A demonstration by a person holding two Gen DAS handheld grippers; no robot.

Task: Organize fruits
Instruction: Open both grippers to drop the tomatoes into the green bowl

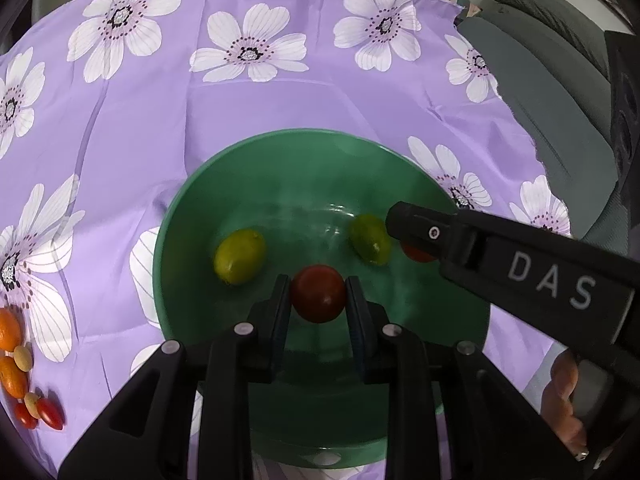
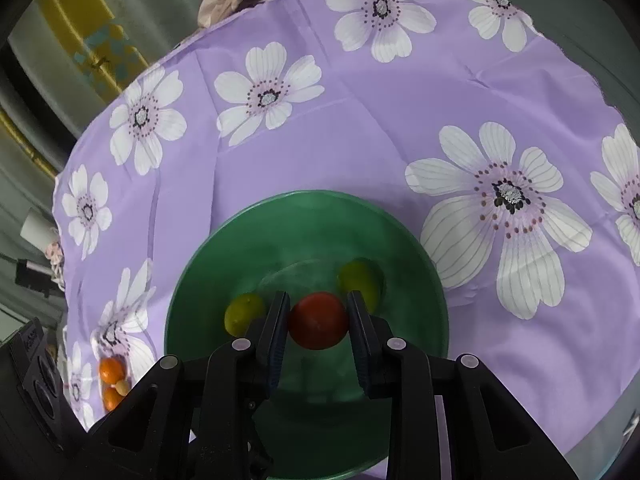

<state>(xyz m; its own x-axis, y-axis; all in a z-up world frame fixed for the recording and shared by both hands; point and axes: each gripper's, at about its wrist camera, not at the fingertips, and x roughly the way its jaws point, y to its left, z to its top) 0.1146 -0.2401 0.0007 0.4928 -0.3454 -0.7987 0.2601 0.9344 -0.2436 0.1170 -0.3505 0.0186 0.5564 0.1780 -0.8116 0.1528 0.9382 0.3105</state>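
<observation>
We see the left gripper point(image 1: 318, 294) clamped on a dark red tomato point(image 1: 318, 293) over the green bowl point(image 1: 188, 216). Our right gripper point(image 2: 318, 321) pinches a second red tomato point(image 2: 318, 320) above the same bowl, its jaws narrow around the fruit. Two green fruits point(image 1: 240, 255) lie on the bowl's floor. Beyond, near the left edge of the flowered purple tablecloth point(image 1: 160, 120), orange and red fruits point(image 1: 16, 376) sit clustered.
</observation>
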